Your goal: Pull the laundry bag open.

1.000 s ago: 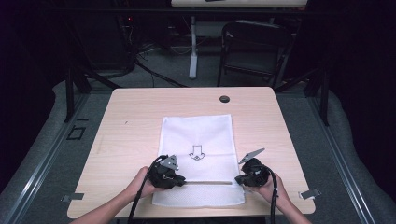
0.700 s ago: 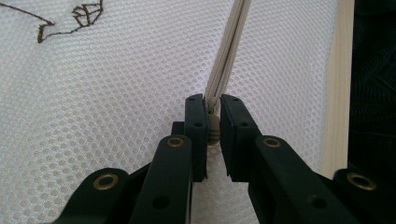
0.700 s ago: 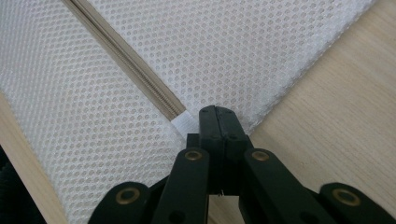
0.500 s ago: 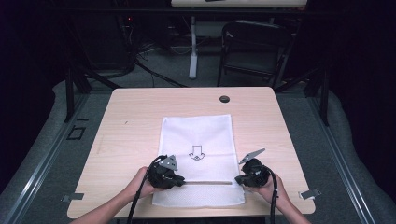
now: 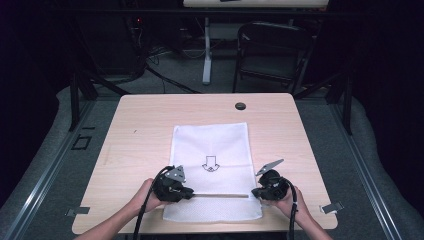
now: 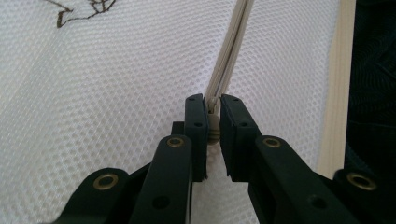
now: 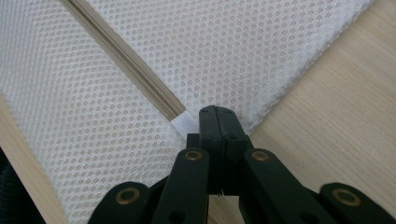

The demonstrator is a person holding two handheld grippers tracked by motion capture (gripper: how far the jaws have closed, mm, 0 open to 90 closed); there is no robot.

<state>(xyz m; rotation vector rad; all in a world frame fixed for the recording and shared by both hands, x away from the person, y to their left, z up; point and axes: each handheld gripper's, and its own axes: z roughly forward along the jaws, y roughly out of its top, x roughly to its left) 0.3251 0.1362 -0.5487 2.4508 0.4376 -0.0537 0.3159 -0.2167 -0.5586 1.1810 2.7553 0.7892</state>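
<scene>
A white mesh bag (image 5: 212, 145) with a black arrow print (image 5: 210, 162) lies flat on the wooden table (image 5: 140, 130). A beige zipper (image 5: 220, 195) runs across its near end. My left gripper (image 5: 189, 192) sits at the zipper's left end. In the left gripper view its jaws (image 6: 213, 105) stand narrowly apart, closed on the grey zipper pull (image 6: 213, 129). My right gripper (image 5: 256, 192) is at the zipper's right end. In the right gripper view it (image 7: 216, 112) is shut on the bag's edge, beside the zipper's white end tab (image 7: 183, 125).
A small black round cap (image 5: 240, 105) is set into the table near its far edge. Behind the table stand a dark folding chair (image 5: 270, 50) and a white table leg (image 5: 206, 50). Bare wood lies on both sides of the bag.
</scene>
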